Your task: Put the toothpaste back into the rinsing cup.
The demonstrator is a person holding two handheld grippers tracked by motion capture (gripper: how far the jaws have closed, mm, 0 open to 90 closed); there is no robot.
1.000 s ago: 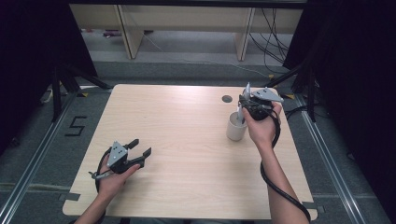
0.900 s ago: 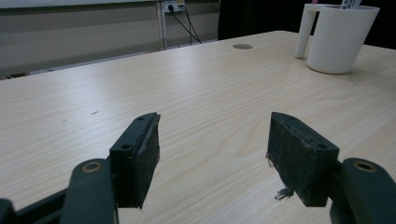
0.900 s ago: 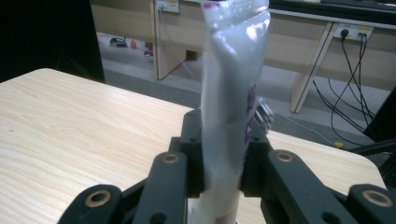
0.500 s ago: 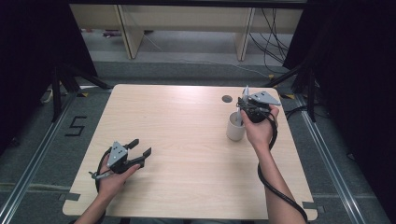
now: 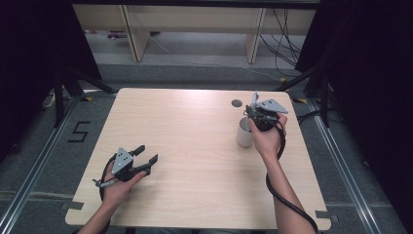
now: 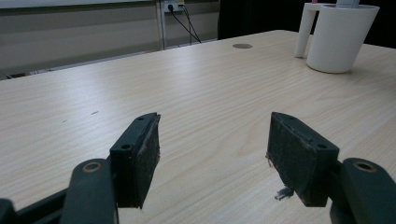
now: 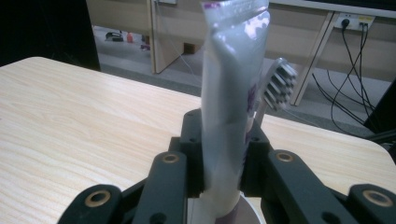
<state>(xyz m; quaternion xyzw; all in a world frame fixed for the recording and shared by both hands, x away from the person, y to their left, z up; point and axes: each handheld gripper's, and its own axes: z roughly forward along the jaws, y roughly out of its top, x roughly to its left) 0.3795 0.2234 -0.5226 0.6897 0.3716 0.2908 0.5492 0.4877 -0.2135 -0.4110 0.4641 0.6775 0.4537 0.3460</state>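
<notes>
A white handled cup (image 5: 243, 134) stands at the table's right side, also seen far right in the left gripper view (image 6: 338, 39). My right gripper (image 5: 253, 116) hangs just over its mouth, shut on a silvery toothpaste tube (image 7: 231, 93) that stands upright with its lower end in the cup. A toothbrush (image 7: 278, 86) leans up behind the tube, bristle head on top. In the right gripper view the pads (image 7: 224, 140) pinch the tube's middle. My left gripper (image 5: 146, 156) rests near the table's front left, open, with nothing between its pads (image 6: 212, 144).
The light wooden table (image 5: 195, 146) has a small round hole (image 5: 236, 103) just behind the cup. Its right edge lies close to the cup. Wooden furniture legs and cables stand on the floor beyond the far edge.
The right gripper has shifted only slightly above the cup, still holding the tube. The left gripper has stayed where it was.
</notes>
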